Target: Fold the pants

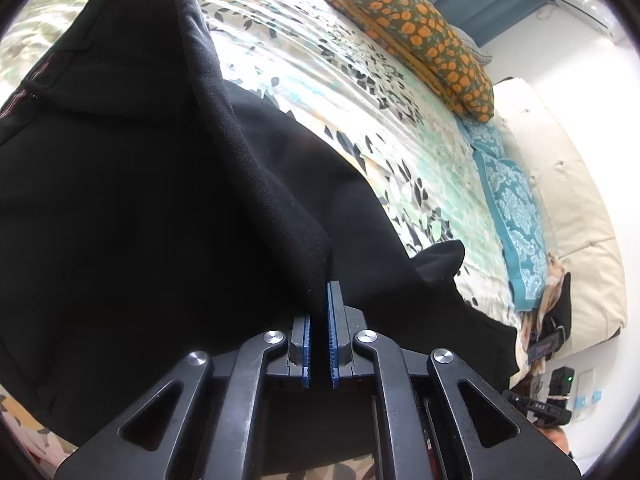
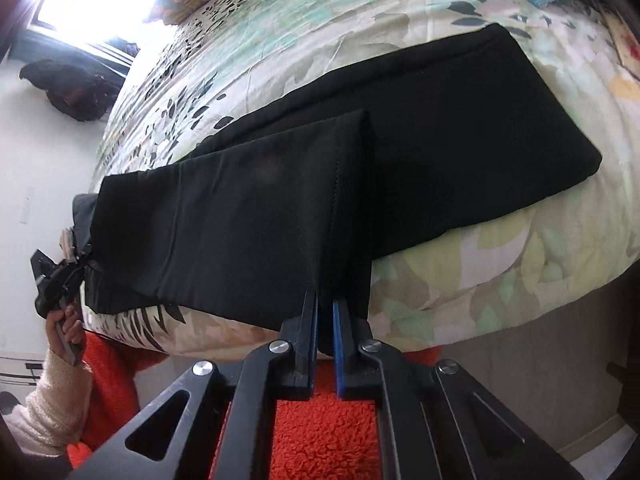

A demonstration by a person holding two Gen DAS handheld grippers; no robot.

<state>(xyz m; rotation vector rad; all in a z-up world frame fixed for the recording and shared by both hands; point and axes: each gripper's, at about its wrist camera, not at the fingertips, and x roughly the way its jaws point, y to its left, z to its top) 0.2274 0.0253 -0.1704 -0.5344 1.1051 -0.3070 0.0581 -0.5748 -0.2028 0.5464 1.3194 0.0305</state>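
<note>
The black pants lie across the floral bedspread, folded lengthwise. Both grippers hold one end of them, lifted over the rest. My right gripper is shut on the near edge of the raised fold. My left gripper is shut on a fold of the same black cloth, which fills the left of its view. The left gripper also shows at the left in the right wrist view, held by a hand at the pants' other corner. The pants' far end lies flat on the bed.
An orange-flowered folded blanket and a teal patterned pillow lie at the head of the bed, by a cream headboard. An orange fleece garment is below the right gripper. Dark clothes hang by the window.
</note>
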